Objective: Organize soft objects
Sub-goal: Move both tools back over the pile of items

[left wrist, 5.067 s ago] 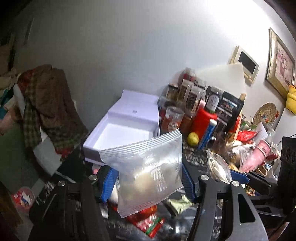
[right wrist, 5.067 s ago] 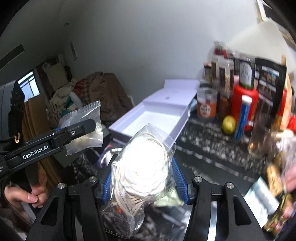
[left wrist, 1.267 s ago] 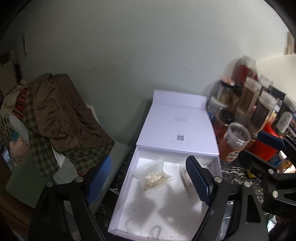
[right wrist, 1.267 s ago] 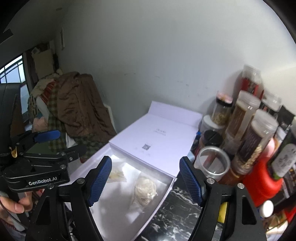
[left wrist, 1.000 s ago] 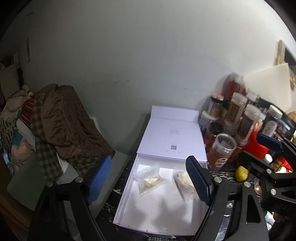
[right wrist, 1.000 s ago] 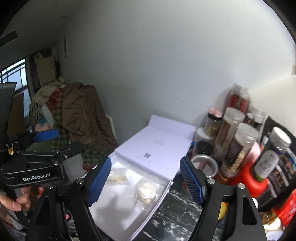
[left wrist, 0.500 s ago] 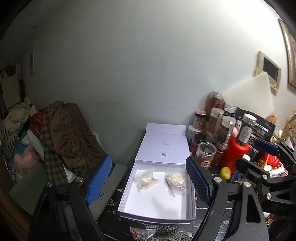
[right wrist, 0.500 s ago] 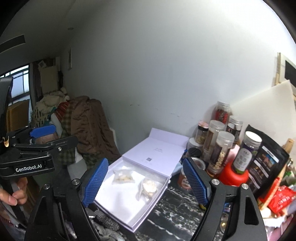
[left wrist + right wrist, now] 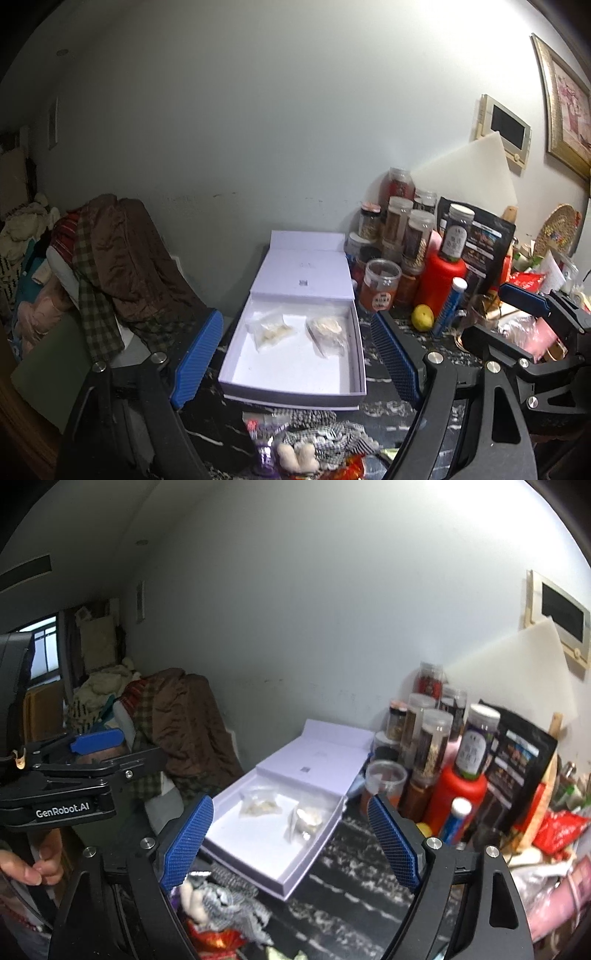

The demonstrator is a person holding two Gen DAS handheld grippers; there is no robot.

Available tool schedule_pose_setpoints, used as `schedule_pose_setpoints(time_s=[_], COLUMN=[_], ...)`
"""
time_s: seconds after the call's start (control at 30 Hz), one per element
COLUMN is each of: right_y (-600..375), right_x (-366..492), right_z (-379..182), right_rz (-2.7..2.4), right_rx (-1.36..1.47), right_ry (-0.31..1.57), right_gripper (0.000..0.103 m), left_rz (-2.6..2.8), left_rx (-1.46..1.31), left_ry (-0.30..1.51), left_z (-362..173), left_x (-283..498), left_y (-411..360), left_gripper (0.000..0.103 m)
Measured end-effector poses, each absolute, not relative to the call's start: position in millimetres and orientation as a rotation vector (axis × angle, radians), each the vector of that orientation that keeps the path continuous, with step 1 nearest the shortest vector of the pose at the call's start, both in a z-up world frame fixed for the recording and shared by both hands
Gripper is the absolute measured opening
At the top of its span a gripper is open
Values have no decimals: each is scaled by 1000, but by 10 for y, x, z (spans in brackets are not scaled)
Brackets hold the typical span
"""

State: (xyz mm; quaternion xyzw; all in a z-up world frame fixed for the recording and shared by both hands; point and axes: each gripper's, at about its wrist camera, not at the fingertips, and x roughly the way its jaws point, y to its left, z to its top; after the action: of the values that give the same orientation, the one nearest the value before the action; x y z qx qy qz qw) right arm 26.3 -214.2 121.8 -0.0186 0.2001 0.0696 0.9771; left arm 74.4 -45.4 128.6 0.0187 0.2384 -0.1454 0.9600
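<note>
Left gripper (image 9: pixel 295 354) released, empty, pulled back high above white rectangular cardboard box (image 9: pixel 291 384); right gripper (image 9: pixel 291 834) likewise spread, holding nothing. Both clear zip bags delivered since five seconds ago: flat bag of pale bits (image 9: pixel 267 328) at box's 11 o'clock, bag of white coiled cord (image 9: pixel 327 330) at 1 o'clock, apart. Next candidates: checkered cloth bundle (image 9: pixel 321 439) at 6 o'clock below box, on black marble counter (image 9: pixel 354 897).

Two clear bags (image 9: pixel 270 329) (image 9: pixel 327 331) in one white box (image 9: pixel 295 384); one lemon (image 9: pixel 422 316); two grippers (image 9: pixel 295 354) (image 9: pixel 291 842).
</note>
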Motion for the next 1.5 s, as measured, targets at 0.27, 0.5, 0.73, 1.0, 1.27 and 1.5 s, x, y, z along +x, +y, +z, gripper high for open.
schedule_pose_setpoints(time_s=[0.27,0.5,0.73,1.0,1.27,1.5], right_y=[-2184,-2224,-2259,-2255,-2298,-2266], right_x=[73,-63,-191,-214,-167,-28], right_z=[861,540,211,-209,-600,-833], right_rz=[142,137,111,114,94,88], right_rx=[10,57,80,120,130,80], right_ry=[449,509,566,675,769,832], right_gripper=[87,87,87,87,87,87], left_rz=[-308,-356,-394,-437,-507,-496], left_rx=[68,26,31,29,-17,3], left_ry=[549,624,693,773,875,936], left_z=[937,647,363,54,-340,-613], left_x=[517,387,273,217,175,182], left_y=[-478,-415,-442,-505,-527,-488], left_gripper=[83,83,83,83,83,83])
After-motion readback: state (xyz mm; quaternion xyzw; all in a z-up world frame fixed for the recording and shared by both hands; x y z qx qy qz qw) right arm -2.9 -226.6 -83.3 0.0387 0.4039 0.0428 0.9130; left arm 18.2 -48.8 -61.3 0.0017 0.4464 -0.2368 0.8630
